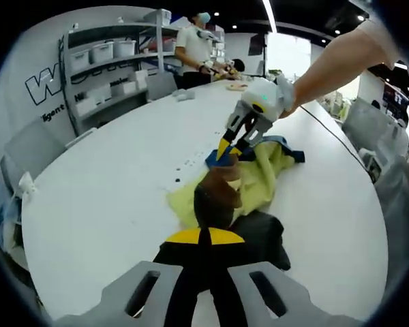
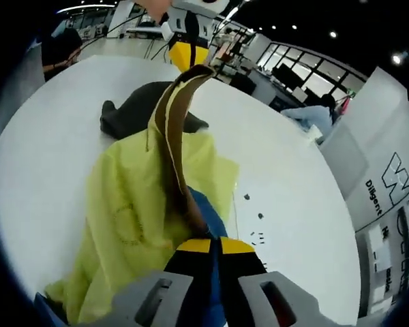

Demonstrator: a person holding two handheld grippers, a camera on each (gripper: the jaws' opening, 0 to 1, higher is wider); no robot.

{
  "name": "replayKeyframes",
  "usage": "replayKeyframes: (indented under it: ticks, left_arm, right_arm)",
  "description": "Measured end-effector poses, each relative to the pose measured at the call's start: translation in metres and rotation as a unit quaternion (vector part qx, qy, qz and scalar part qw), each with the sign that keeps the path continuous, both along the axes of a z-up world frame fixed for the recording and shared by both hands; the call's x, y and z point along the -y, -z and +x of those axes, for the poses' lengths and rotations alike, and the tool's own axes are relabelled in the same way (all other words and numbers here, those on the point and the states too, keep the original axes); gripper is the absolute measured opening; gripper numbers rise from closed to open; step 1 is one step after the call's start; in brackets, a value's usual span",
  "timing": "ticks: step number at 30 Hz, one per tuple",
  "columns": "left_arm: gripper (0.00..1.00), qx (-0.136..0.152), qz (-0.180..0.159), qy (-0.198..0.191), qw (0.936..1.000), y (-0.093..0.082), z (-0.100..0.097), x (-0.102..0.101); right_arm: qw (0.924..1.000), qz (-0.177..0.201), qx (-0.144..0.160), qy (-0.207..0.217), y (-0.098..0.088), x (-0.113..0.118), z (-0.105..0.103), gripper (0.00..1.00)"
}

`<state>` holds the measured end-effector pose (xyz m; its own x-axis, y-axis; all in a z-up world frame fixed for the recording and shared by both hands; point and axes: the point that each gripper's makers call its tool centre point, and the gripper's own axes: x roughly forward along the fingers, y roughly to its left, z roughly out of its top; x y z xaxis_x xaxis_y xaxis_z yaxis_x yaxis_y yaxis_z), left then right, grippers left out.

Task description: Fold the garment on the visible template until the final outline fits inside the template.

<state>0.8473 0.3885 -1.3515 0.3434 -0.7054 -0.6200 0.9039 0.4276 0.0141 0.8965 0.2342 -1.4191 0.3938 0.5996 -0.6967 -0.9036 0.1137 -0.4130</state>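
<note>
Two grippers are on the cloth, and the fold is only partway there. In the left gripper view, the left gripper (image 1: 203, 238) has its yellow-tipped jaws pinched together on the dark brown edge of the yellow-green fabric garment (image 1: 259, 178), which lies crumpled near the middle of the white oval tabletop (image 1: 109, 204). Further right, the right gripper (image 1: 233, 144) comes in on a bare arm and clamps the far end of that same edge.

In the right gripper view the brown edge is pulled taut, a raised strip between the two grippers (image 2: 211, 246), with yellow cloth (image 2: 129, 204) draping off it. A blue sheet (image 1: 286, 144) peeks out underneath, perhaps the template, though I can't confirm that. My read: the garment is still loose and rumpled, no tidy outline yet, so laying it down and flattening remain.

Writing: big outlined letters on the wall panel (image 2: 395, 178), starting with "W", and "Diligent" beside them.
</note>
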Motion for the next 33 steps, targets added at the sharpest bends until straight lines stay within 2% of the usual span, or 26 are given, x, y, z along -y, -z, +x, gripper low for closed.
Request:
replayKeyframes:
  ticks: [7, 13, 17, 23, 25, 27, 28, 30, 33]
  left_arm:
    - [0.02, 0.002, 0.001, -0.004, 1.0, -0.001, -0.001, 0.0]
    - [0.01, 0.013, -0.002, -0.01, 0.9999, -0.015, -0.002, 0.004]
    - [0.01, 0.027, 0.001, -0.015, 0.9995, -0.026, -0.003, 0.002]
    - [0.02, 0.051, 0.002, -0.016, 0.9986, -0.042, -0.008, 0.003]
    - [0.02, 0.051, 0.002, -0.016, 0.9986, -0.044, -0.01, 0.004]
    - [0.02, 0.051, 0.001, -0.016, 0.9986, -0.043, -0.011, 0.005]
    - [0.02, 0.051, 0.001, -0.016, 0.9986, -0.043, -0.012, 0.005]
    - [0.02, 0.047, -0.004, -0.018, 0.9987, -0.044, -0.013, 0.006]
    - [0.02, 0.041, -0.019, -0.016, 0.9988, -0.048, -0.018, 0.011]
  right_arm:
    - [1.0, -0.002, -0.002, 0.0, -0.007, 0.005, -0.005, 0.0]
    - [0.9993, 0.024, -0.024, 0.017, -0.03, 0.011, -0.015, 0.0]
    - [0.9972, 0.048, -0.049, 0.03, -0.048, 0.017, -0.027, 0.0]
    - [0.9897, 0.089, -0.104, 0.043, -0.074, 0.024, -0.051, 0.0]
    - [0.9838, 0.107, -0.135, 0.049, -0.082, 0.024, -0.063, 0.0]
    - [0.9823, 0.109, -0.143, 0.054, -0.09, 0.029, -0.072, 0.0]
    - [0.9751, 0.133, -0.166, 0.064, -0.098, 0.028, -0.08, 0.0]
    - [0.9671, 0.143, -0.19, 0.09, -0.104, 0.034, -0.085, 0.0]
    - [0.9664, 0.151, -0.186, 0.093, -0.113, 0.042, -0.087, 0.0]
